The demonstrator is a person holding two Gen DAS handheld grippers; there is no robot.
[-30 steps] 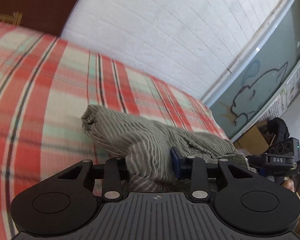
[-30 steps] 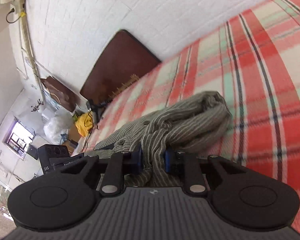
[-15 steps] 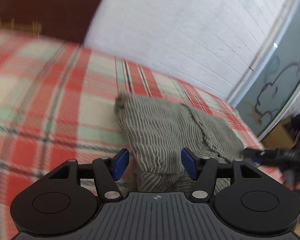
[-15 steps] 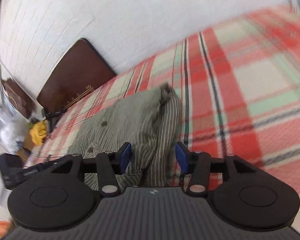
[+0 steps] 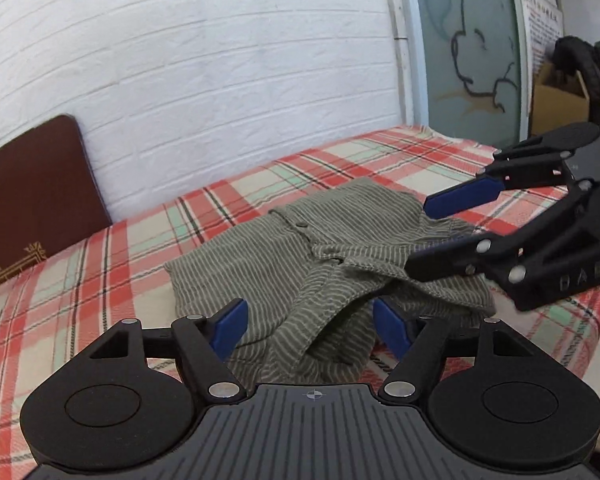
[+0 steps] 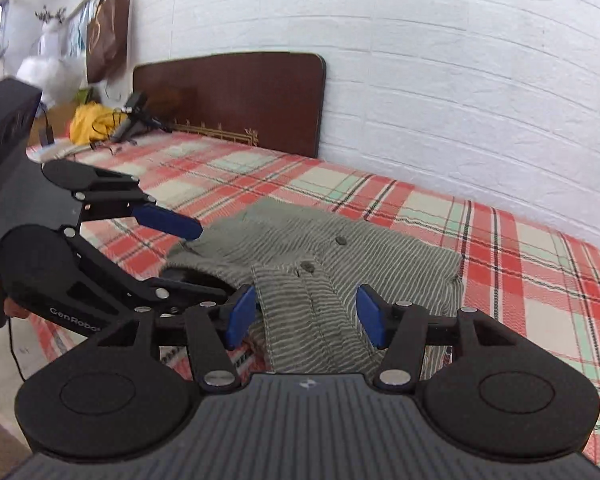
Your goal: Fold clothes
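**Soft striped shirt, loose between both sets of open jaws**

Lying just ahead of the left gripper point(image 5: 306, 322), on the plaid bedspread point(image 5: 80, 276): a grey-green striped shirt point(image 5: 300, 248), folded into a rough bundle, buttons facing up. Left jaws spread wide, having just been opening; near edge of the cloth sits between the blue pads without either pad pressing on it. Same story at the right gripper point(image 6: 306, 316): jaws apart, lately opening, button placket running forward between them, nothing clamped.

Likely handling: light, limp, thin woven cotton. No stiffness to lean on, so any lifted corner will droop and drag the layers beneath. Slight grip from the weave, not slippery. Nothing fragile except the buttons point(image 6: 342, 241), better kept out from under the pads.

Best hold, judged from here: the doubled near edge directly in front of each gripper, pinching all layers together, one gripper at each end of that edge. Loose flap ahead and to the right of the left gripper looks prone to slide open. Far fold, toward the white brick wall point(image 5: 220, 80), best left flat.
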